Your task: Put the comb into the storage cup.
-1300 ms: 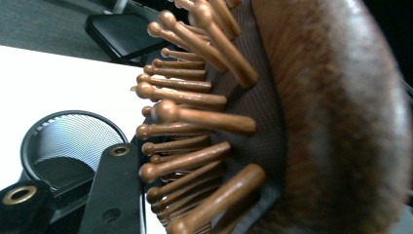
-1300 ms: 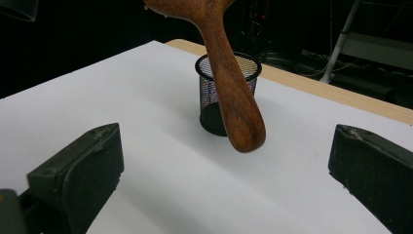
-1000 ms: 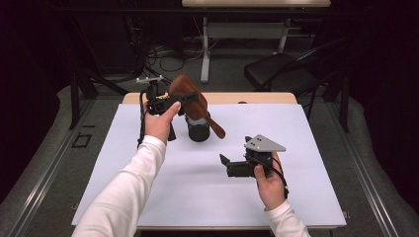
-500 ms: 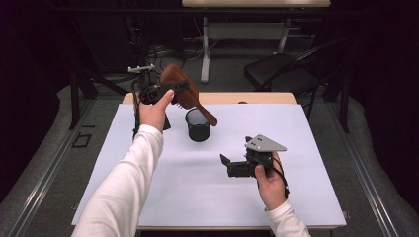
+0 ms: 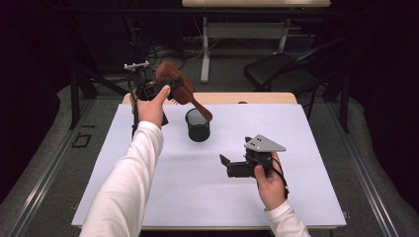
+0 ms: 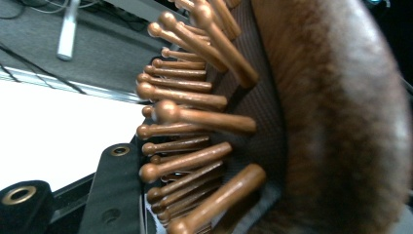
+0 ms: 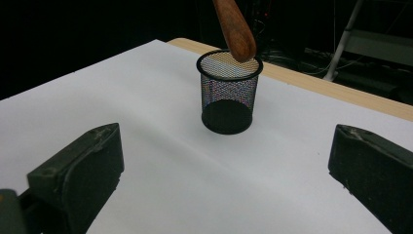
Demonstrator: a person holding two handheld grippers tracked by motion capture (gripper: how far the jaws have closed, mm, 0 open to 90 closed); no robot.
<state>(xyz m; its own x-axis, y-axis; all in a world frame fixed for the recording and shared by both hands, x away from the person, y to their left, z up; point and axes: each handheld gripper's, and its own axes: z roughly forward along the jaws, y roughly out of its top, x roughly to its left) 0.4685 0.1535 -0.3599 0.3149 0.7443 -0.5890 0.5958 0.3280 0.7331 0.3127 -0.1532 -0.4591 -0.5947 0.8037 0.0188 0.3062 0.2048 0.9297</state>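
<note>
Left gripper [image 5: 157, 90] jaws clamped on the wooden hairbrush [image 5: 179, 90] head, handle tip just above the mesh cup [image 5: 198, 125] rim on the counter [image 5: 163, 197]. Insertion pending. Right gripper [image 5: 226, 164] jaws wide, empty, idle.

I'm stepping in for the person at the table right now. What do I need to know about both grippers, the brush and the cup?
Left gripper: shut on the wooden hairbrush by its head, held in the air, handle end slanting down over the rim of the black mesh cup.
Right gripper: open, holding nothing, low over the white table, facing the cup.
Cup: upright near the table's middle.
Done: brush picked up and brought to the cup.
Left: probably lower the handle into the cup and let go.
</note>
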